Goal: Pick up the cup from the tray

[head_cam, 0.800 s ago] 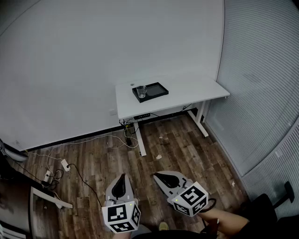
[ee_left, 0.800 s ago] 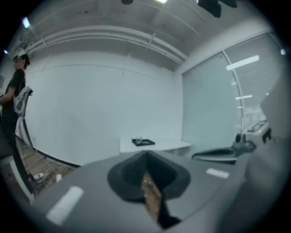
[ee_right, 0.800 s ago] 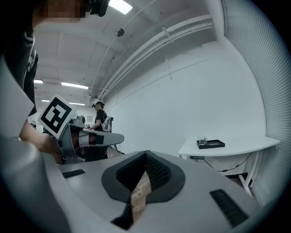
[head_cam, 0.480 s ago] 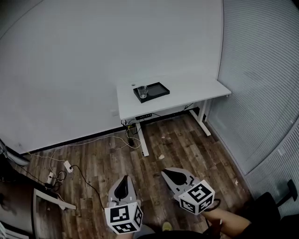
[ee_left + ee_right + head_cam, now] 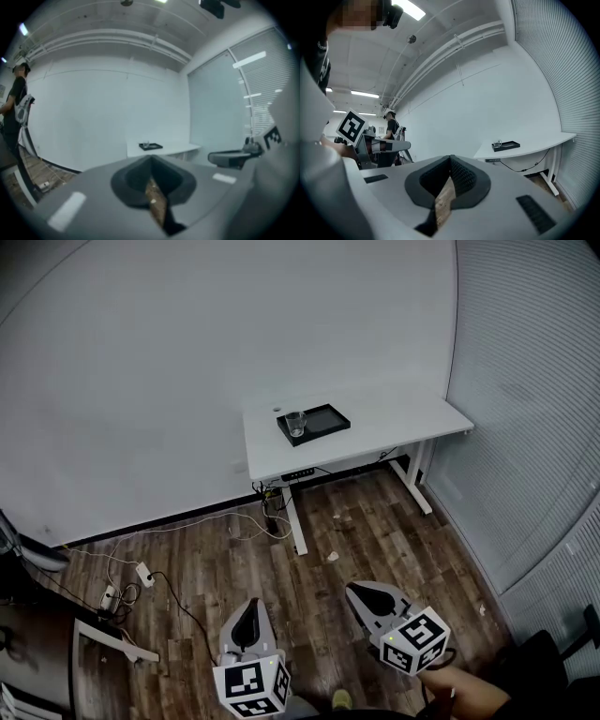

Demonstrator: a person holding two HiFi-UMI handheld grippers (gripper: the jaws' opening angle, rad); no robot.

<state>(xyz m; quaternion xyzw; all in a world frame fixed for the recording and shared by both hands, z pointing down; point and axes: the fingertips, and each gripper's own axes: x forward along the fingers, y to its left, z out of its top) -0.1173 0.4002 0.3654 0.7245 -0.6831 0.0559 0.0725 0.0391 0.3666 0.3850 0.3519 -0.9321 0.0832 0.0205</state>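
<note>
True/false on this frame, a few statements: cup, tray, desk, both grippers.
1. The cup stands on the tray. True.
2. The tray lies on the floor. False: it sits on the white desk.
3. The left gripper holds the cup. False: its jaws are shut on nothing, low over the wooden floor, well short of the desk.
4. The right gripper is shut and empty too. True.
5. The cup is at the tray's right end in the head view. False: it is at the left end.
</note>
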